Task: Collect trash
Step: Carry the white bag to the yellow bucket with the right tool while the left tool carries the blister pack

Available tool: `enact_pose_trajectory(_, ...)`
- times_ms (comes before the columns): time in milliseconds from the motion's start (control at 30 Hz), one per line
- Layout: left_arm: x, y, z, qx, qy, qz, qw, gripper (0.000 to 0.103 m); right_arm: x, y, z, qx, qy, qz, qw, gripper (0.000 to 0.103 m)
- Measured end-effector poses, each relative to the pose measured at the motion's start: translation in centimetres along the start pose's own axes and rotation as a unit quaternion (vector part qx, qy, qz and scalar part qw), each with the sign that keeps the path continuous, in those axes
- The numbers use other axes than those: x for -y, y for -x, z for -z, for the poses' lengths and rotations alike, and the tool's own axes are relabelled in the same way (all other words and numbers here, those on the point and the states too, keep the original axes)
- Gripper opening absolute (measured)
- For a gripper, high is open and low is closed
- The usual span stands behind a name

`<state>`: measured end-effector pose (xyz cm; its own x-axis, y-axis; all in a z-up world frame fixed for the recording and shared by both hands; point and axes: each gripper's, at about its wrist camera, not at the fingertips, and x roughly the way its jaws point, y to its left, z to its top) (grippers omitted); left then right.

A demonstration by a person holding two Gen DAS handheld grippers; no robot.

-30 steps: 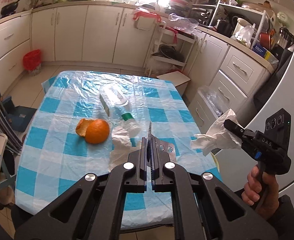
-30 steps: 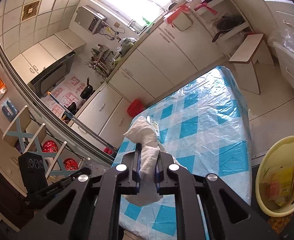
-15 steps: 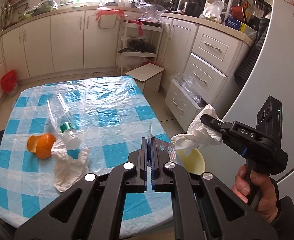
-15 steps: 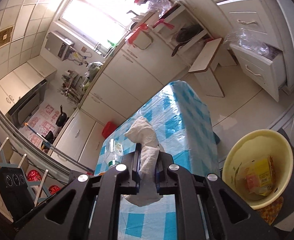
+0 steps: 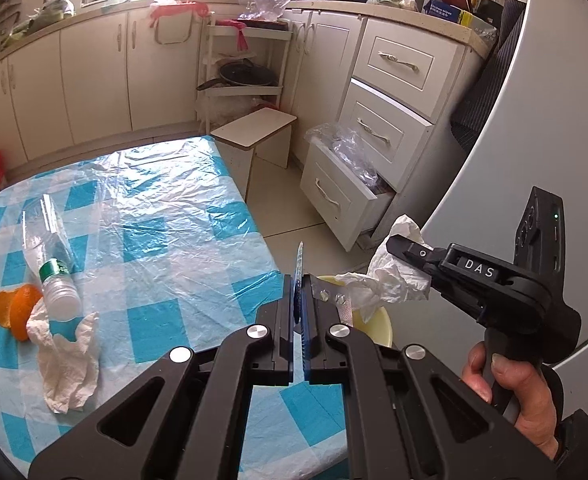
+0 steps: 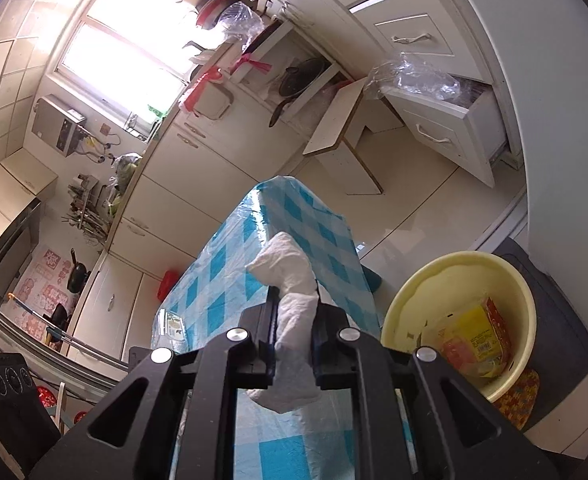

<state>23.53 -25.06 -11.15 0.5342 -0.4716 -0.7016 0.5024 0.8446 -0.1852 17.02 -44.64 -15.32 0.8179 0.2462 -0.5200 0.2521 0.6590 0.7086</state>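
Observation:
My left gripper (image 5: pixel 301 292) is shut on a thin silver blister pack (image 5: pixel 330 298) over the right edge of the table (image 5: pixel 173 216). To its right, a hand holds my right gripper (image 5: pixel 398 242), shut on a crumpled white tissue (image 5: pixel 390 276). In the right wrist view the tissue (image 6: pixel 289 276) stands up between the jaws of the right gripper (image 6: pixel 294 308). A yellow basin (image 6: pixel 414 280) on the floor holds a yellow-red carton (image 6: pixel 478 336); its rim (image 5: pixel 382 320) shows below the tissue. A clear bottle (image 5: pixel 51 264), an orange with peel (image 5: pixel 17 308) and another tissue (image 5: pixel 67 364) lie on the table.
A bottom drawer (image 5: pixel 346 192) stuffed with plastic bags stands pulled out beside the grey fridge (image 5: pixel 514 140). A low white stool (image 5: pixel 253 132) sits past the table's far corner. The basin rests on a dark mat (image 6: pixel 566 344) next to the fridge.
Both views have swung right, away from the table's middle toward its right edge. The yellow basin has come nearer in the right wrist view, and the held tissue now hangs close above it.

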Motion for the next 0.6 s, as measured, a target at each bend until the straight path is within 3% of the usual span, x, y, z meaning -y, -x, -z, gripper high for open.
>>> enact_pose_trajectory(600, 3.9, -7.4, -0.3, -0.041, -0.027, 0.013, 0.9987, 0.003, 4.8, -0.5, -0.8, -0.012, -0.073, 0.066, 0.995, 0.014)
